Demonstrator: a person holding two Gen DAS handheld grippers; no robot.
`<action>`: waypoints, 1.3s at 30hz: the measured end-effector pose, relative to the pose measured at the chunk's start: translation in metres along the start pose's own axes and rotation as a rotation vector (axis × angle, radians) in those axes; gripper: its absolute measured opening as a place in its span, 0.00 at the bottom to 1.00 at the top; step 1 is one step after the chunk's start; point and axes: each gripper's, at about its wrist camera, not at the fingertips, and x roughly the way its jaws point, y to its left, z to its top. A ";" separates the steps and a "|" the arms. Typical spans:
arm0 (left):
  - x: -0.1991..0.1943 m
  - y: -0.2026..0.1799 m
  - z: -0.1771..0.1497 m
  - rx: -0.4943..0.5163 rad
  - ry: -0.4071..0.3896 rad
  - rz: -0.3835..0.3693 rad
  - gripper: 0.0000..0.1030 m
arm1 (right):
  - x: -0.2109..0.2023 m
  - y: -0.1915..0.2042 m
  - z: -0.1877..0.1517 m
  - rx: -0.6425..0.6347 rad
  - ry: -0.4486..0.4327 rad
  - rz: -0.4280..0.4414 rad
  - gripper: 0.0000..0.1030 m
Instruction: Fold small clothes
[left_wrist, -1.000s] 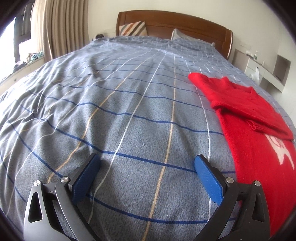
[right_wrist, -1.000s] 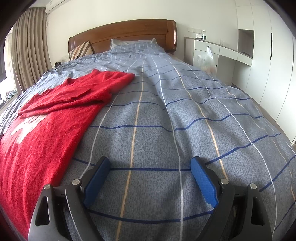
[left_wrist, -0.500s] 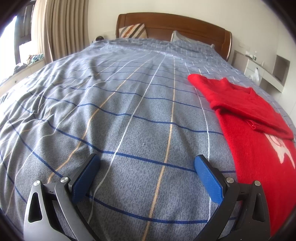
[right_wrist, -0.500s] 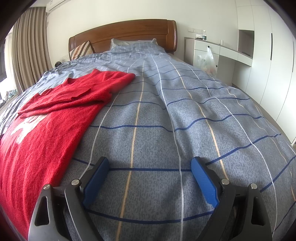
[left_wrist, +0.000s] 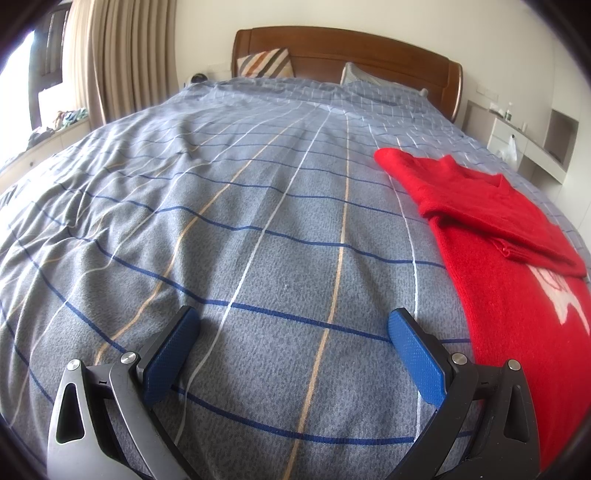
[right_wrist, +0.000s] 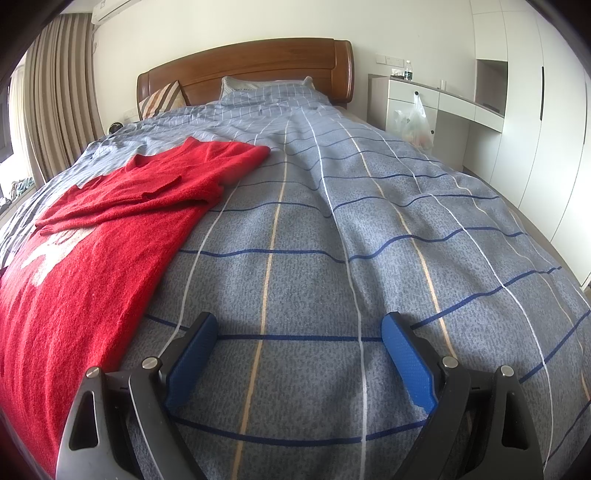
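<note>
Both the left hand-held gripper (left_wrist: 293, 323) and the right hand-held gripper (right_wrist: 299, 328) hang released and empty over the bed (left_wrist: 258, 206), flanking the red sweater (left_wrist: 513, 295). With its sleeves folded across the chest, the sweater looks ready for the lengthwise fold, so each gripper likely needs to move inward and pinch a hem corner.

From my station the red sweater (left_wrist: 509, 295) at the right of the left wrist view looked like fuzzy, matt knit, with a flatter white motif woven in. The bed cover (left_wrist: 258, 229) was a speckled, soft-looking woven cloth, matt throughout. The headboard (right_wrist: 258, 62) at the top of the right wrist view was polished wood with a mild sheen. The left gripper (left_wrist: 293, 325) and right gripper (right_wrist: 299, 326) had dimpled blue pads (left_wrist: 415, 354), apparently plastic, on smooth black arms with shiny metal rivets.
</note>
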 end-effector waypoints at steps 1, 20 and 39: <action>0.000 0.000 0.000 0.000 0.000 0.000 0.99 | 0.000 0.000 0.000 0.000 0.000 0.000 0.87; -0.005 -0.003 0.004 0.014 0.050 0.011 0.99 | -0.005 -0.002 0.005 0.002 0.021 0.021 0.87; -0.092 -0.060 -0.081 0.103 0.355 -0.271 0.51 | -0.062 0.049 -0.075 0.296 0.447 0.579 0.47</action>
